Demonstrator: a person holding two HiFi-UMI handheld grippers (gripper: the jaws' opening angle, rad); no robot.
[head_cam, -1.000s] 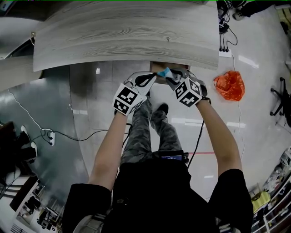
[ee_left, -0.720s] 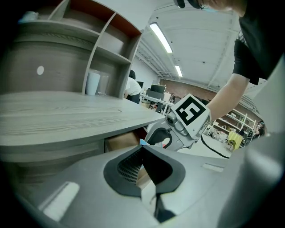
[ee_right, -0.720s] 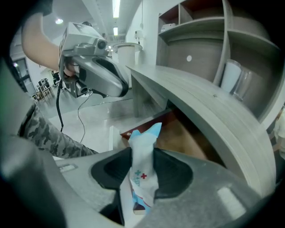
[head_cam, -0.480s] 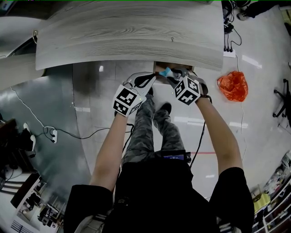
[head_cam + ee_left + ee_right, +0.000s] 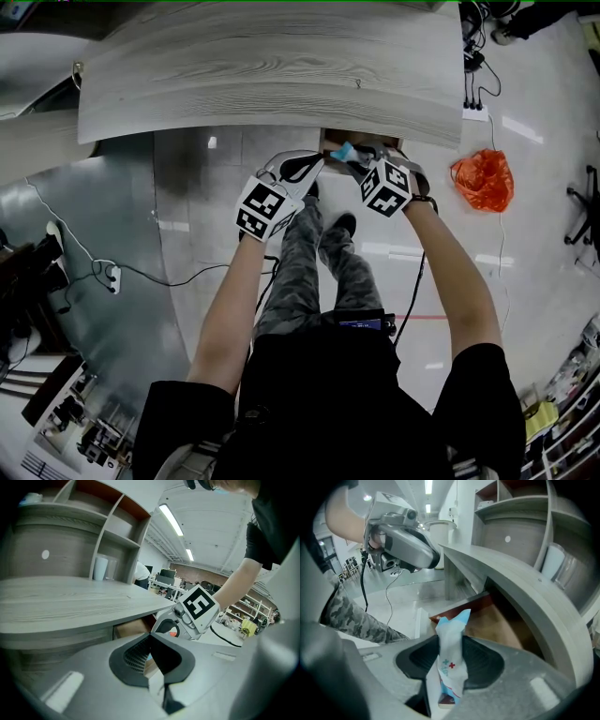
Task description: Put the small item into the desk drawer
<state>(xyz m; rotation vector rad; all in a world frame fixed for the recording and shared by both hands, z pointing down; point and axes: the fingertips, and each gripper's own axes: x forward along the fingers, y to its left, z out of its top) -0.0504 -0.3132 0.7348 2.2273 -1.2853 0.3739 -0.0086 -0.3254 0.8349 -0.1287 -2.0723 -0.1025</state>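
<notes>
The small item is a white and blue packet [image 5: 451, 663] with a red cross mark; it stands upright with my right gripper [image 5: 450, 670] shut on it. In the head view the packet [image 5: 341, 151] hangs at the front edge of the open brown drawer [image 5: 375, 145] under the grey wooden desk top [image 5: 272, 75]. The drawer's inside [image 5: 492, 620] lies just beyond the packet. My left gripper [image 5: 314, 164] is shut, with nothing seen between its pads, just left of the drawer. In the left gripper view the right gripper [image 5: 197, 611] shows beside the drawer [image 5: 133, 627].
The person's legs in camouflage trousers [image 5: 314, 253] stand below the grippers. An orange bag [image 5: 483, 178] lies on the floor to the right. Cables and a power strip [image 5: 112, 277] lie on the floor at left. Shelving [image 5: 520, 513] rises behind the desk.
Hardly anything has changed: both grippers hold their places at the drawer front, and the head view has drifted slightly.
</notes>
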